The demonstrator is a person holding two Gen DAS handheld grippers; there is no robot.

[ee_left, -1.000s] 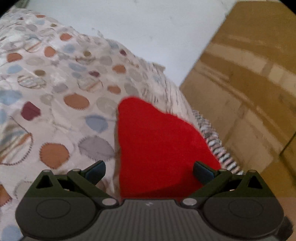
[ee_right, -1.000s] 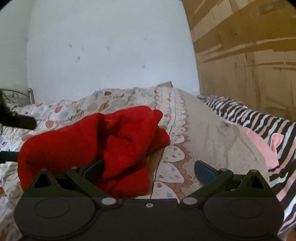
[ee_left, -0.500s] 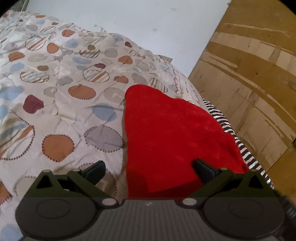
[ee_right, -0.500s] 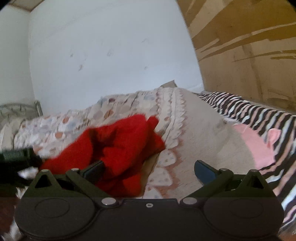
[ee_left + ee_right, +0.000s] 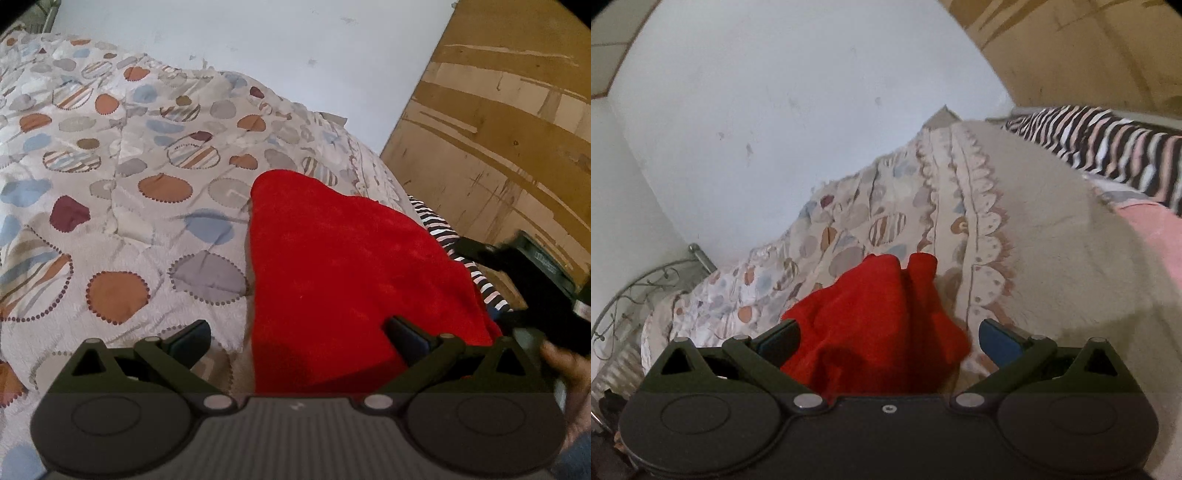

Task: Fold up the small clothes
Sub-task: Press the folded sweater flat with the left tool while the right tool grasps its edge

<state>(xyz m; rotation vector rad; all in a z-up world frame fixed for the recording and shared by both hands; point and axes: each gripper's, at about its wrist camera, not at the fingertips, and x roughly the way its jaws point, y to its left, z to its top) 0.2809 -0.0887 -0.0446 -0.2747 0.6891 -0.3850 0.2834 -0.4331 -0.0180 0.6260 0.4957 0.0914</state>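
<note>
We see a bed covered by a pale quilt [image 5: 122, 206] printed with coloured circles, set against a white wall [image 5: 783, 110]. A plywood panel [image 5: 509, 122] stands alongside, with a zebra-striped cloth [image 5: 1108, 144] and metal bedframe [image 5: 631, 291].

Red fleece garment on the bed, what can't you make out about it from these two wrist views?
- Left wrist view: the red fleece garment's near edge is hidden behind the left tongs.
- Right wrist view: its near part is covered by the right tongs.
- Either view: bunched folds hide what kind of garment it is.
- Left wrist view: the other tongs at the right edge are blurred and cut off.
</note>
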